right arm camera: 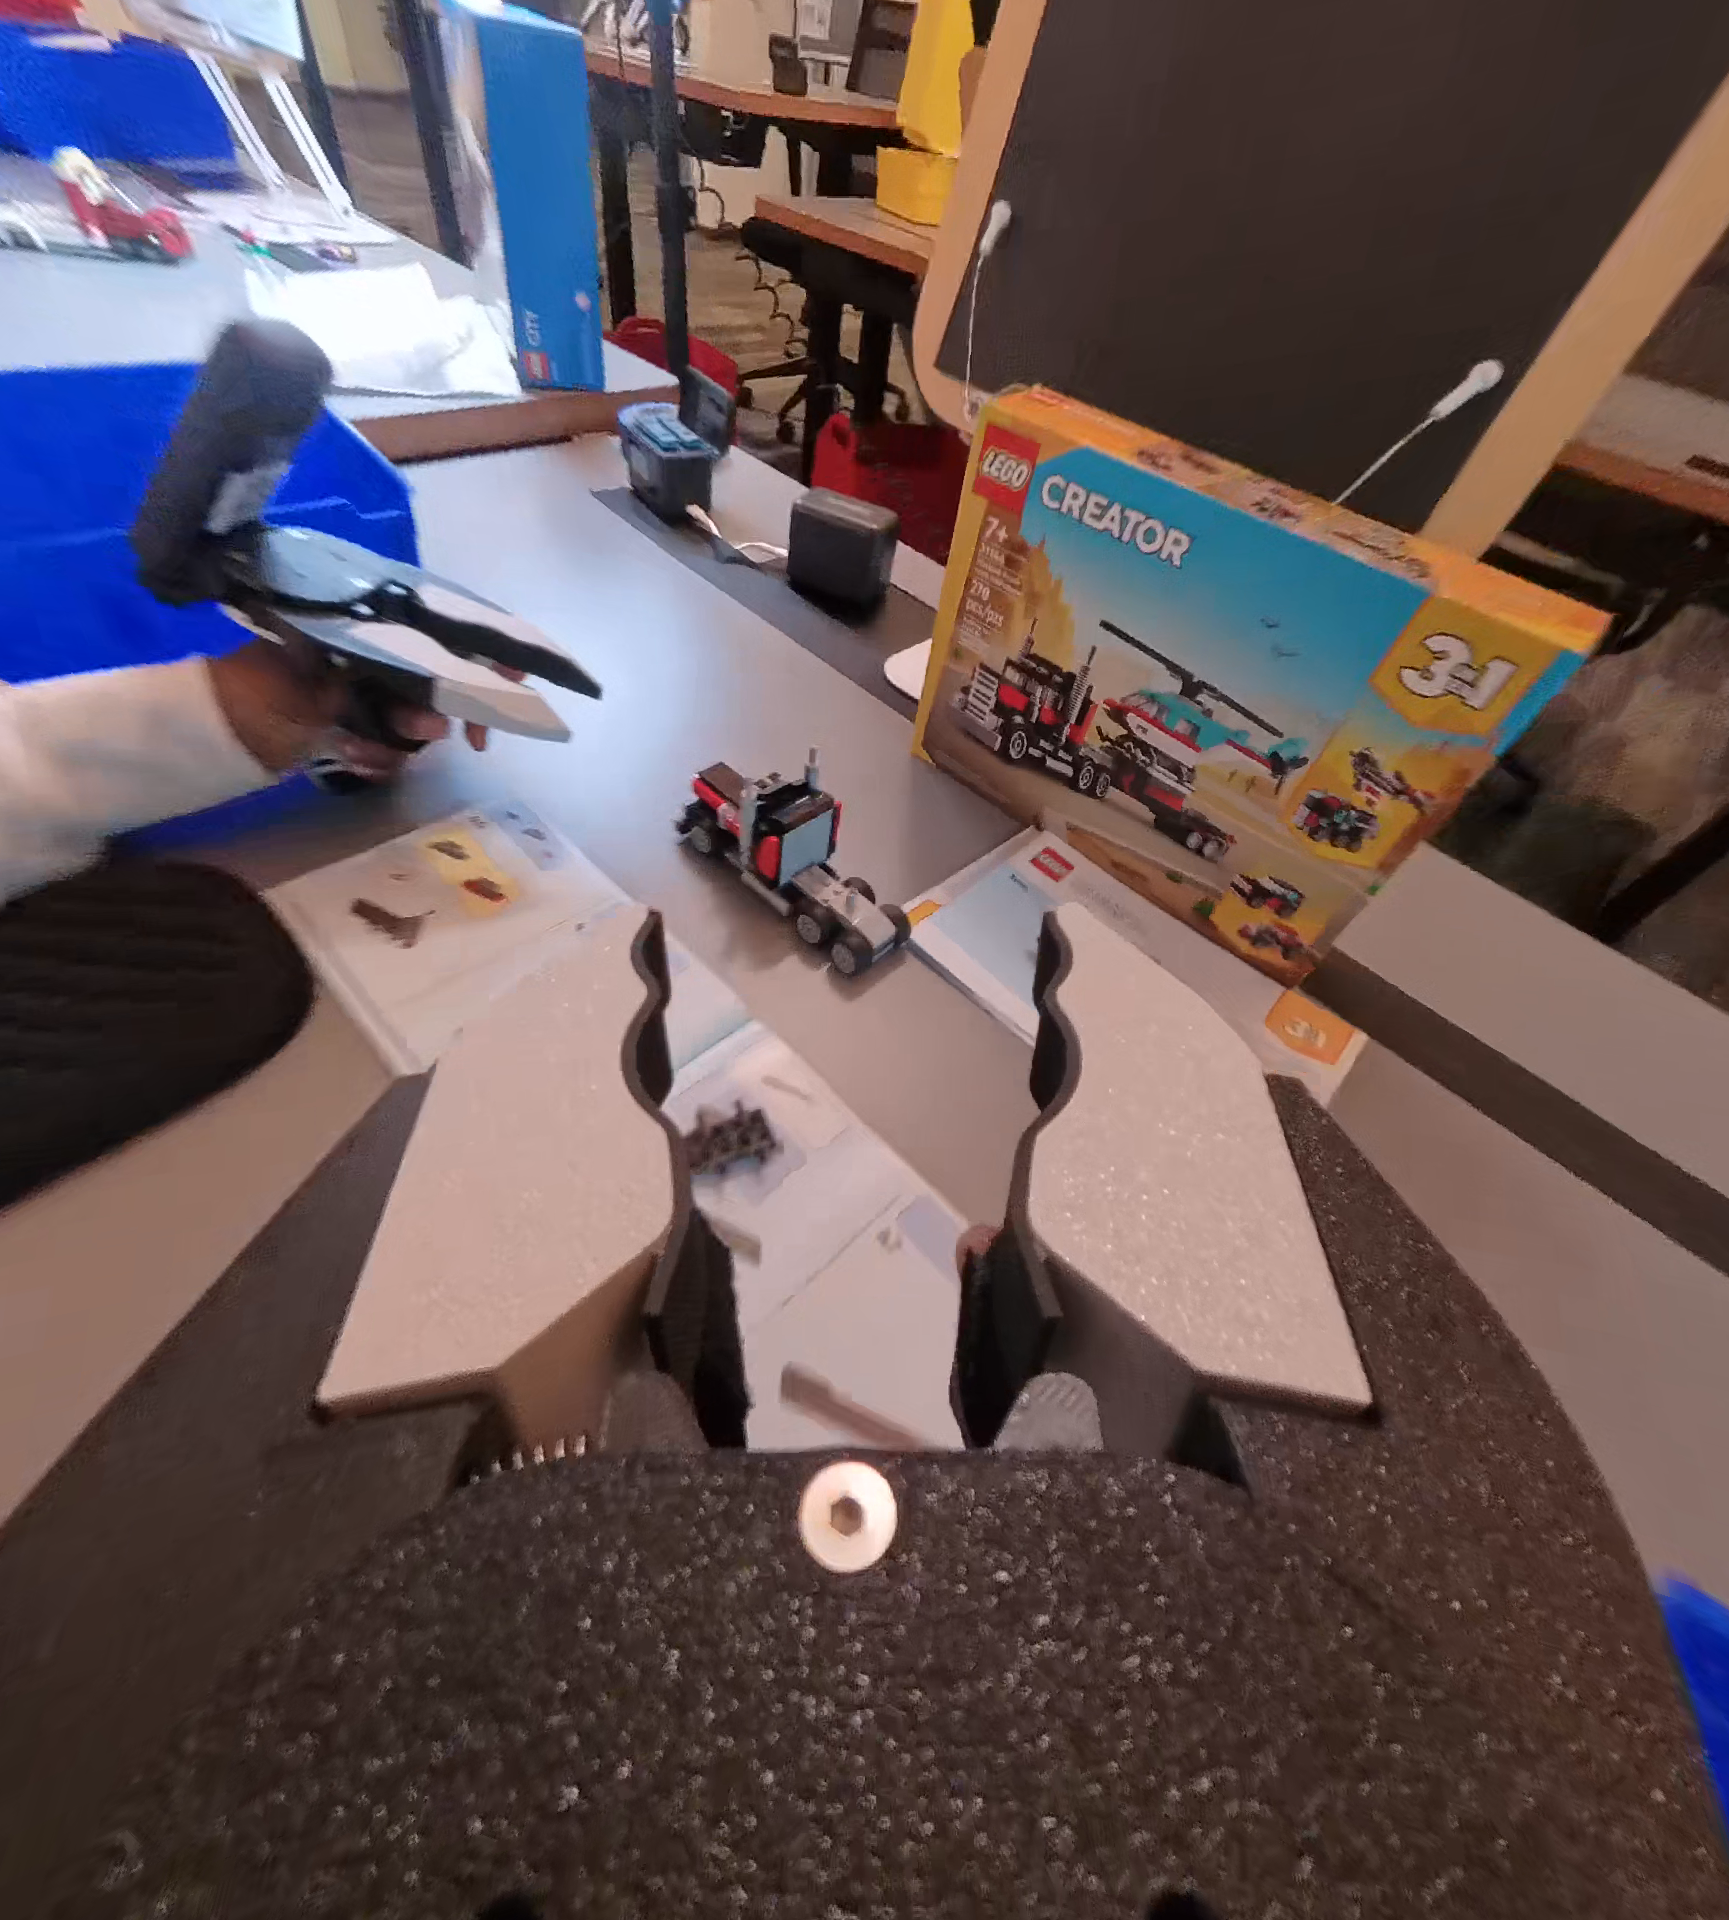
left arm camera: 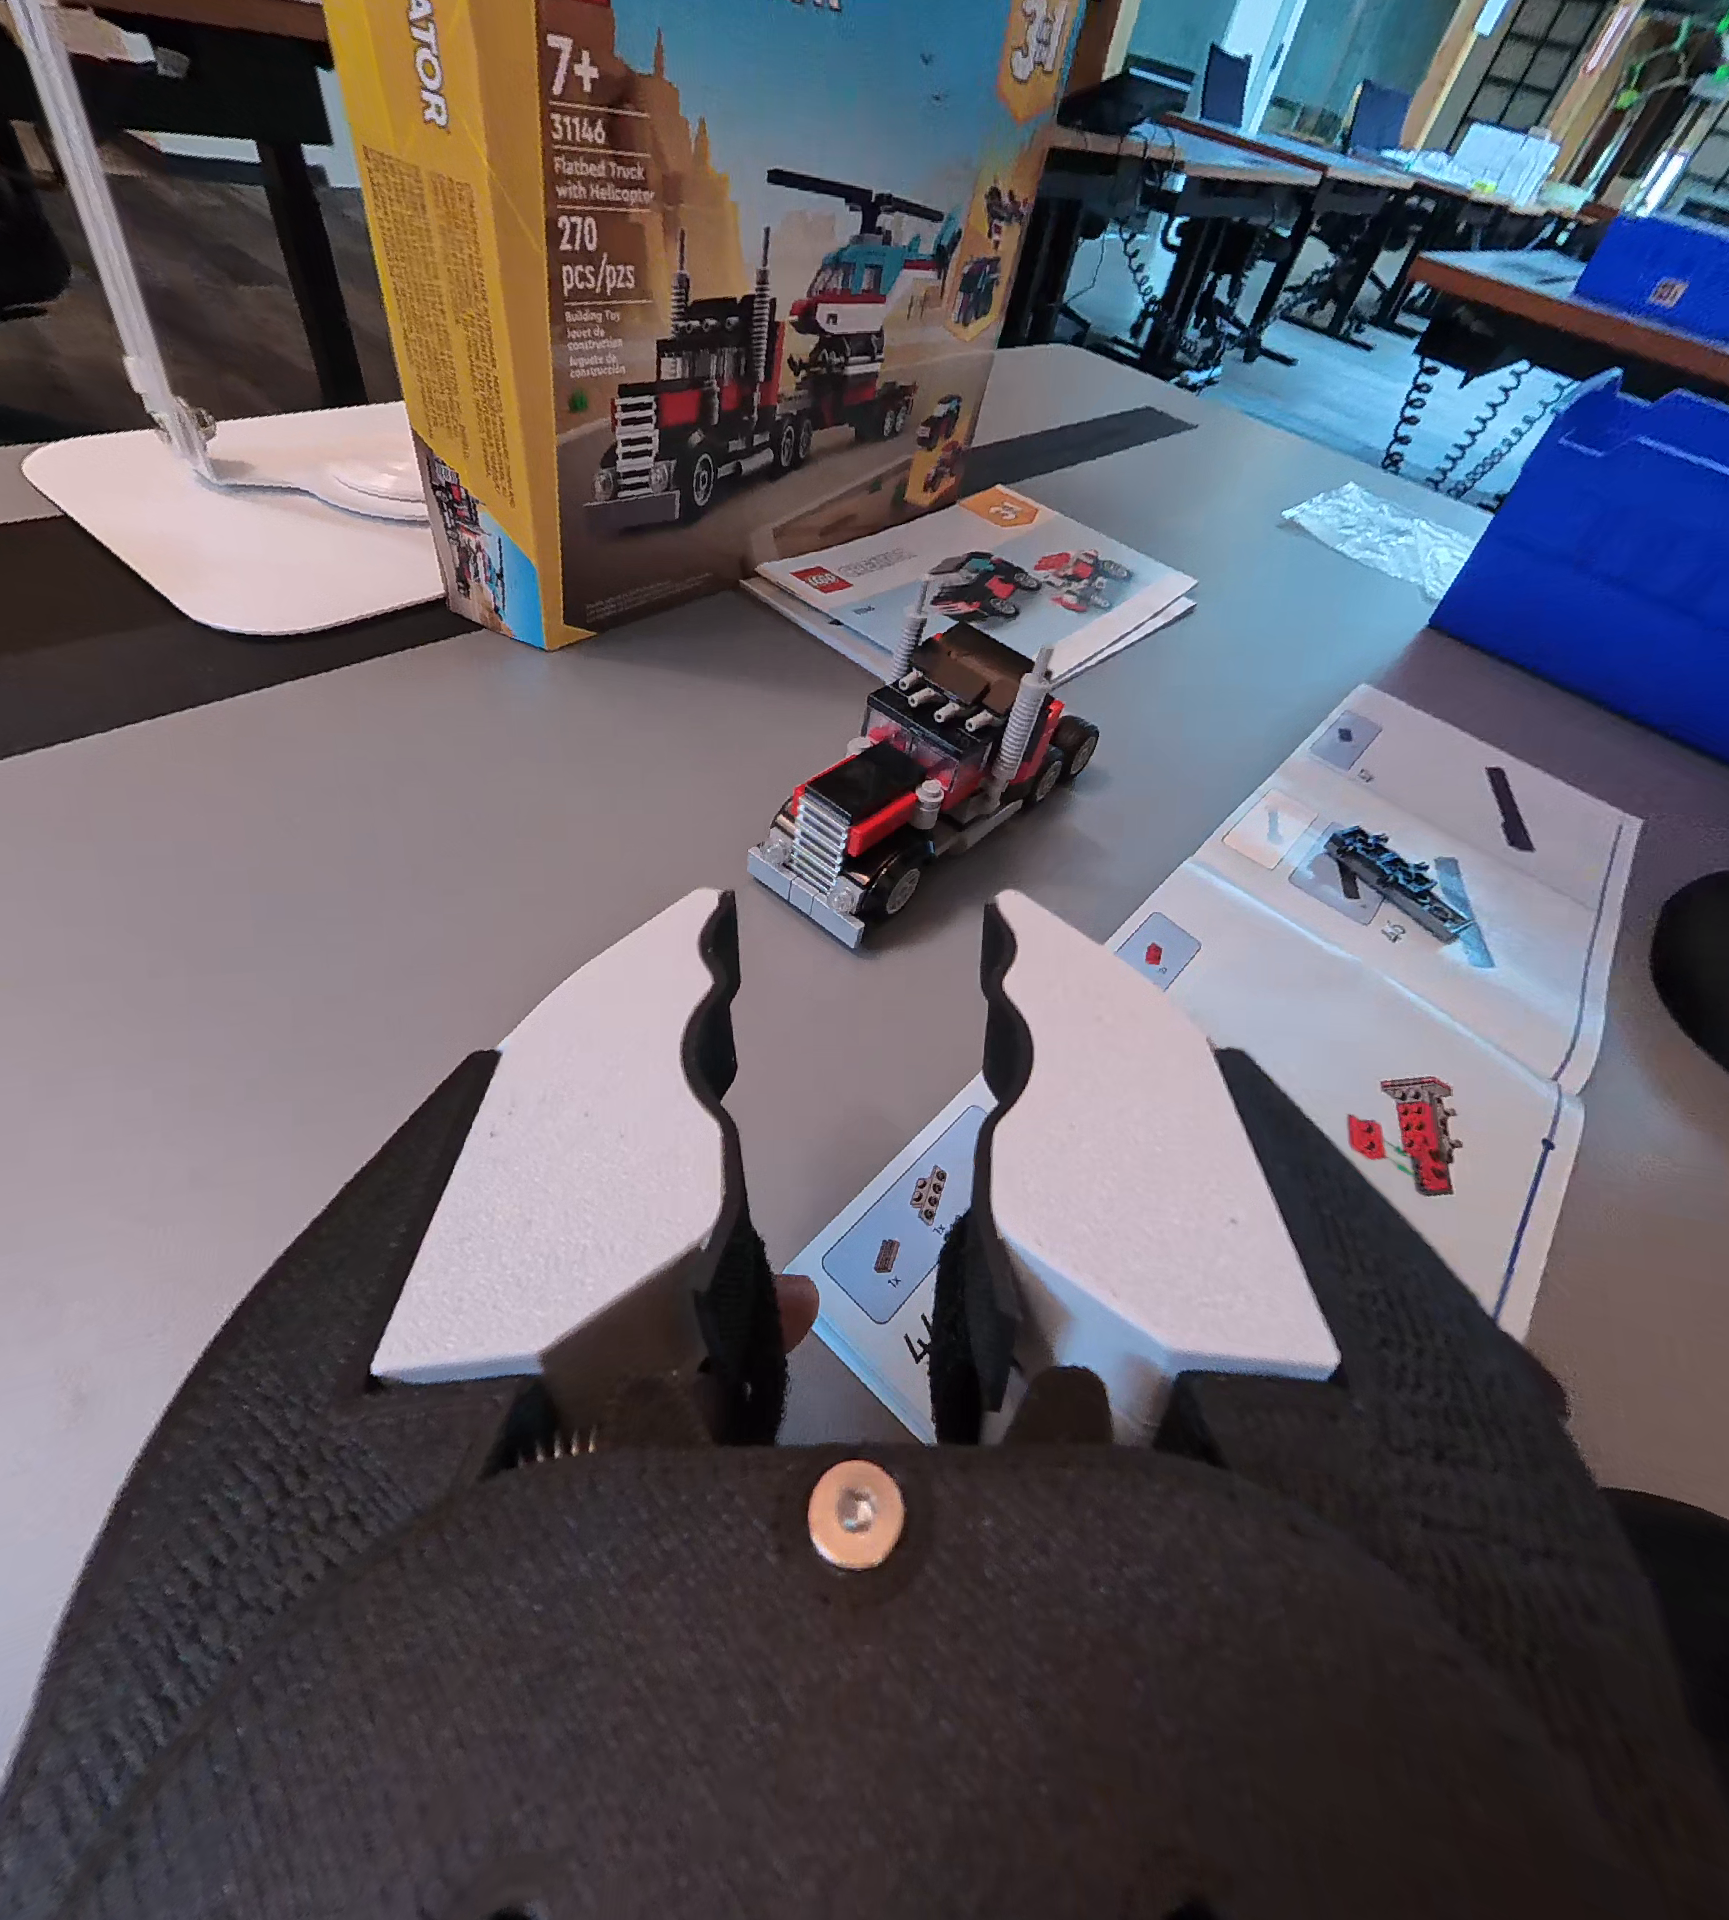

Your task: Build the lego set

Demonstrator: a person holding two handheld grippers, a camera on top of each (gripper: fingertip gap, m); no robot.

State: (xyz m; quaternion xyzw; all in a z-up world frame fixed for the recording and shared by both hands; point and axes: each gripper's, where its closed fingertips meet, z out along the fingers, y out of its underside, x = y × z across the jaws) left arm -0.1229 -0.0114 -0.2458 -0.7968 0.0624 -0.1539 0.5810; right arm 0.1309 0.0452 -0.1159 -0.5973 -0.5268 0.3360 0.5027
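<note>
A built black and red lego truck cab [left arm camera: 917, 790] stands on the grey table [left arm camera: 320, 935], a little beyond my left gripper [left arm camera: 860, 914]. That gripper is open and empty, low over the table edge of an open instruction booklet [left arm camera: 1359, 987]. In the right wrist view the truck [right arm camera: 787, 862] shows from its rear side, just beyond my right gripper [right arm camera: 855, 935], which is open, empty and above the booklet [right arm camera: 486, 914]. The left gripper [right arm camera: 579, 710] shows there too, held in a hand at the left.
The set's box [left arm camera: 714, 291] stands upright behind the truck, with closed booklets [left arm camera: 974, 582] lying in front of it. A blue bin [left arm camera: 1649, 561] and a plastic bag [left arm camera: 1379, 530] are at the right. A white stand base [left arm camera: 247, 520] is at the left. Small black devices [right arm camera: 839, 545] sit at the table's far edge. Some 30 centimeters of space lies between my two pairs of fingers.
</note>
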